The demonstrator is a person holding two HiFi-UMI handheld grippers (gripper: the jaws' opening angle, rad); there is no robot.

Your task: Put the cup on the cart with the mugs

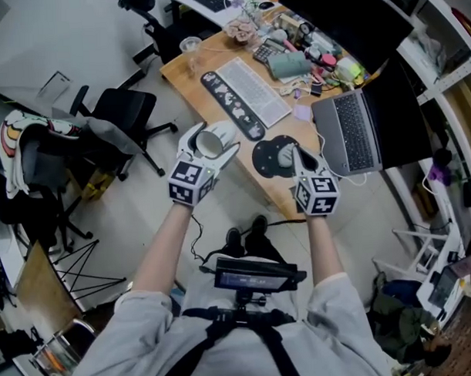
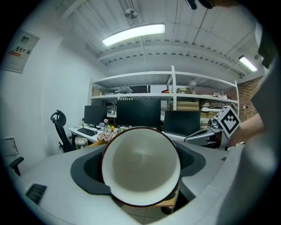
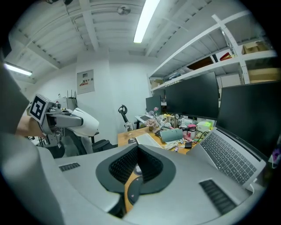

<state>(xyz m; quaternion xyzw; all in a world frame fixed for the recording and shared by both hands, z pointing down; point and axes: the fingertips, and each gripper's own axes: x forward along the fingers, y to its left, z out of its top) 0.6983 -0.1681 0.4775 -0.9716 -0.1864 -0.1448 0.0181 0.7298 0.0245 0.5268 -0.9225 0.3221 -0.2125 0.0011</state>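
Your left tool (image 1: 209, 139) is spread wide and clamped across the cup (image 2: 141, 166). The cup lies on its side with its mouth facing back along the jaws, so the pads bear on its wall and it sits steady for carrying. In the head view it's held up at 11 o'clock from you, by the near edge of the worktop (image 1: 187, 79). Your right tool (image 3: 138, 161), at 1 o'clock, has its jaws together on nothing and is free to help. No cart shows, so I'd judge you're mid-carry.

A cluttered wooden desk (image 1: 185, 77), black office chair (image 1: 125, 112), pale floor (image 1: 84, 42), ceiling strip light (image 2: 134, 34).
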